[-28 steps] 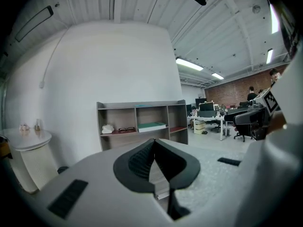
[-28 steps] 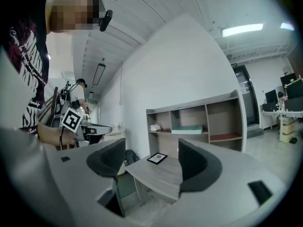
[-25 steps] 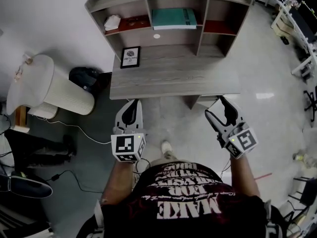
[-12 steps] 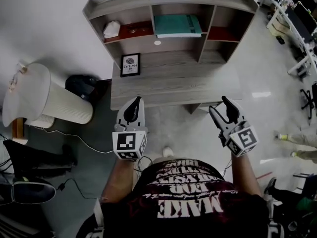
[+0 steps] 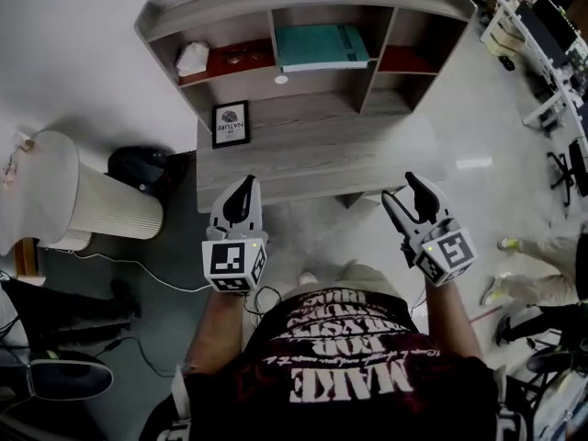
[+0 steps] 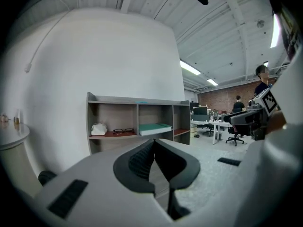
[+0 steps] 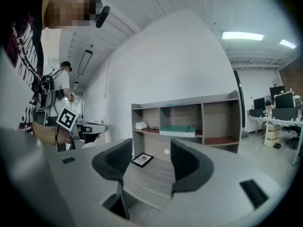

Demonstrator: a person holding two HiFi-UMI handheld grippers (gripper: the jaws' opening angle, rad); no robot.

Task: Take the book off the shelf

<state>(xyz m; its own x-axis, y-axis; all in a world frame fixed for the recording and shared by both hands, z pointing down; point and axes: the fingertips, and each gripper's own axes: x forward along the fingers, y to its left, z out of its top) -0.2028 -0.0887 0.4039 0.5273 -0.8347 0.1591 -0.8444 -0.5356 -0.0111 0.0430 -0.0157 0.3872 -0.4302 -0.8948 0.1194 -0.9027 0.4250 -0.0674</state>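
Book (image 5: 322,46) lies flat, long axis left-to-right, midway in the shelf (image 5: 202,9).

Everything's lit evenly and pretty bright, mostly by ceiling strip lights (image 7: 242,35), so shadows are kept soft. A patch of glare is seen on the glossy floor (image 5: 473,163), and the shelf (image 5: 211,3) compartments are left a bit shaded. Both gripper views are heavily fisheyed, with black corners and bent lines. The left gripper (image 6: 154,144) and right gripper (image 7: 150,151) are rendered soft up close.

Way to book (image 5: 322,46) open; picture frame (image 5: 231,123) left.
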